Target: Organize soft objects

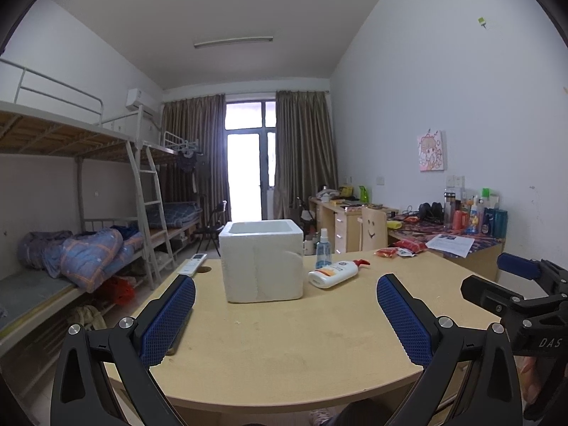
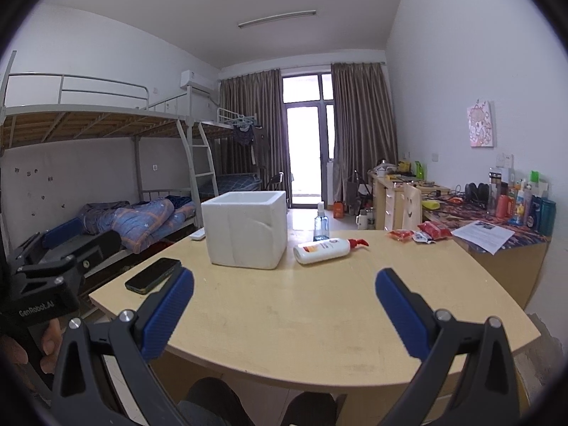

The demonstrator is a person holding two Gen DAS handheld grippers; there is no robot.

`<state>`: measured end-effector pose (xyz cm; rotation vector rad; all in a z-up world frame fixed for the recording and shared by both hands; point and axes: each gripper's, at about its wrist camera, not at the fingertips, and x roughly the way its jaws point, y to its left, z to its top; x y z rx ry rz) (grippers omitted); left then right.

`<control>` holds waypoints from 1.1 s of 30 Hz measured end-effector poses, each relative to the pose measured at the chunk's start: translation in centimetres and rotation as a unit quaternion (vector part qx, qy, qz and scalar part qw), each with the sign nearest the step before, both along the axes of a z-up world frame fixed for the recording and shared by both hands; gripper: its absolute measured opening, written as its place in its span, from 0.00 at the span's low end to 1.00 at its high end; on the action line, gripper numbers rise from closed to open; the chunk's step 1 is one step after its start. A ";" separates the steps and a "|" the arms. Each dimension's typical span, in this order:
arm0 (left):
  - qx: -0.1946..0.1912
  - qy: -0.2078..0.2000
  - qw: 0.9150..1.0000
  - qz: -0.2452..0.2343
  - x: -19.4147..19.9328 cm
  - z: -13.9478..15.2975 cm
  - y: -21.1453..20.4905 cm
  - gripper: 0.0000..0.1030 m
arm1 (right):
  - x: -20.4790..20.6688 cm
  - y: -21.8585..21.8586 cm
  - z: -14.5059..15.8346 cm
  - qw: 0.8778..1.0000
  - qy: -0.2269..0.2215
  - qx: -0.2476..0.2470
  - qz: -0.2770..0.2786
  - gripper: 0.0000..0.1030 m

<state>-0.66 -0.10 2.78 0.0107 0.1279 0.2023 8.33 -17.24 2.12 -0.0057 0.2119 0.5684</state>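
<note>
A white foam box (image 1: 262, 260) (image 2: 245, 229) stands open-topped on the wooden table (image 1: 301, 333) (image 2: 319, 305). Beside it on the right lies a white lotion bottle (image 1: 333, 272) (image 2: 325, 249) with a red pump, and behind that stands a small clear spray bottle (image 1: 323, 247) (image 2: 321, 223). Red snack packets (image 1: 401, 249) (image 2: 419, 232) lie at the table's far right. My left gripper (image 1: 285, 301) hovers open over the near edge, holding nothing. My right gripper (image 2: 284, 294) is likewise open with nothing between its blue pads.
A black phone (image 2: 153, 275) lies at the table's left edge, and a white remote (image 1: 193, 264) (image 2: 197, 235) near the box. Bunk beds with quilts (image 1: 92, 255) run along the left wall. A cluttered desk (image 1: 458, 234) (image 2: 497, 213) lines the right wall.
</note>
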 end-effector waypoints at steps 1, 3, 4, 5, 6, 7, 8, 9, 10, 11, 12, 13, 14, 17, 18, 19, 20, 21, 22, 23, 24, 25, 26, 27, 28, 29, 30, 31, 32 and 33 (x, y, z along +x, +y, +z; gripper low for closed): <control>0.003 -0.001 1.000 0.002 -0.1 -0.1 0.0 0.99 | 0.0 -0.1 -0.1 1.000 0.001 0.001 -0.002 1.00; 0.004 -0.004 1.000 0.004 -0.2 -0.3 0.0 0.99 | -0.1 -0.1 -0.3 1.000 0.001 0.002 -0.001 1.00; 0.004 -0.004 1.000 0.006 -0.3 -0.5 0.0 0.99 | -0.2 -0.1 -0.4 1.000 0.001 0.002 -0.001 1.00; 0.004 -0.003 1.000 0.005 -0.4 -0.7 0.0 0.99 | -0.3 -0.2 -0.6 1.000 0.001 0.002 0.000 1.00; 0.004 -0.003 1.000 0.005 -0.4 -0.9 0.0 0.99 | -0.3 -0.2 -0.7 1.000 0.002 0.001 0.001 1.00; 0.004 -0.002 1.000 0.006 -0.4 -1.0 0.0 0.99 | -0.4 -0.2 -0.8 1.000 0.001 0.001 0.002 1.00; 0.006 -0.003 1.000 0.008 -0.4 -1.2 0.0 0.99 | -0.4 -0.1 -0.9 1.000 0.000 0.001 0.001 1.00; 0.008 -0.003 1.000 0.009 -0.3 -1.3 -0.1 0.99 | -0.5 -0.2 -1.0 1.000 -0.001 0.000 0.001 1.00; 0.012 -0.003 1.000 0.011 -0.4 -1.6 -0.1 0.99 | -0.6 -0.3 -1.2 1.000 -0.002 0.000 0.001 1.00; 0.014 -0.004 1.000 0.013 -0.3 -1.7 -0.1 0.99 | -0.6 -0.3 -1.3 1.000 -0.002 0.002 0.003 1.00; 0.014 -0.003 1.000 0.015 -0.4 -1.9 0.0 0.99 | -0.6 -0.3 -1.4 1.000 0.000 0.004 0.003 1.00; 0.013 0.000 1.000 0.015 -0.4 -2.1 0.0 0.99 | -0.6 -0.4 -1.4 1.000 0.001 0.005 0.004 1.00; 0.012 0.003 1.000 0.013 -0.3 -2.3 0.1 0.99 | -0.7 -0.4 -1.3 1.000 -0.001 0.006 0.003 1.00; 0.012 0.004 1.000 0.012 -0.4 -2.4 0.1 0.99 | -1.1 -0.7 -0.9 1.000 -0.008 0.010 0.001 1.00; 0.011 0.001 1.000 0.012 -0.6 -2.3 0.1 0.99 | -1.2 -0.7 -0.9 1.000 -0.010 0.011 0.001 1.00; 0.010 -0.003 1.000 0.013 -0.7 -2.1 0.2 0.99 | -1.4 -0.8 -0.8 1.000 -0.011 0.012 0.001 1.00; 0.009 -0.007 1.000 0.013 -1.0 -2.0 0.2 0.99 | -1.5 -0.8 -0.8 1.000 -0.011 0.013 0.002 1.00; 0.010 -0.009 1.000 0.013 -1.2 -1.9 0.2 0.99 | -1.5 -0.7 -0.7 1.000 -0.010 0.014 0.003 1.00; 0.011 -0.010 1.000 0.013 -1.4 -1.8 0.1 0.99 | -1.6 -0.7 -0.7 1.000 -0.011 0.014 0.004 1.00; 0.012 -0.011 1.000 0.012 -1.5 -1.7 0.0 0.99 | -1.8 -0.7 -0.6 1.000 -0.014 0.013 0.004 1.00; 0.012 -0.012 1.000 0.011 -1.7 -1.7 -0.1 0.99 | -2.0 -0.7 -0.5 1.000 -0.016 0.012 0.004 1.00; 0.013 -0.014 1.000 0.009 -1.9 -1.7 -0.2 0.99 | -2.1 -0.7 -0.4 1.000 -0.018 0.012 0.006 1.00; 0.014 -0.015 1.000 0.009 -2.0 -1.6 -0.3 0.99 | -2.3 -0.7 -0.4 1.000 -0.020 0.011 0.006 1.00; 0.014 -0.015 1.000 0.009 -2.2 -1.5 -0.3 0.99 | -2.5 -0.7 -0.3 1.000 -0.023 0.010 0.005 1.00; 0.014 -0.016 1.000 0.009 -2.3 -1.5 -0.4 0.99 | -2.5 -0.7 -0.2 1.000 -0.024 0.009 0.005 1.00; 0.014 -0.015 1.000 0.009 -2.3 -1.4 -0.4 0.99 | -2.6 -0.7 -0.2 1.000 -0.025 0.008 0.005 1.00; 0.012 -0.014 1.000 0.009 -2.3 -1.5 -0.4 0.99 | -2.6 -0.7 -0.2 1.000 -0.026 0.009 0.006 1.00; 0.010 -0.014 1.000 0.008 -2.3 -1.5 -0.4 0.99 | -2.6 -0.7 -0.2 1.000 -0.026 0.009 0.006 1.00; 0.008 -0.013 1.000 0.007 -2.3 -1.5 -0.4 0.99 | -2.5 -0.7 -0.2 1.000 -0.027 0.008 0.006 1.00; 0.007 -0.013 1.000 0.007 -2.3 -1.5 -0.5 0.99 | -2.4 -0.7 -0.3 1.000 -0.025 0.008 0.005 1.00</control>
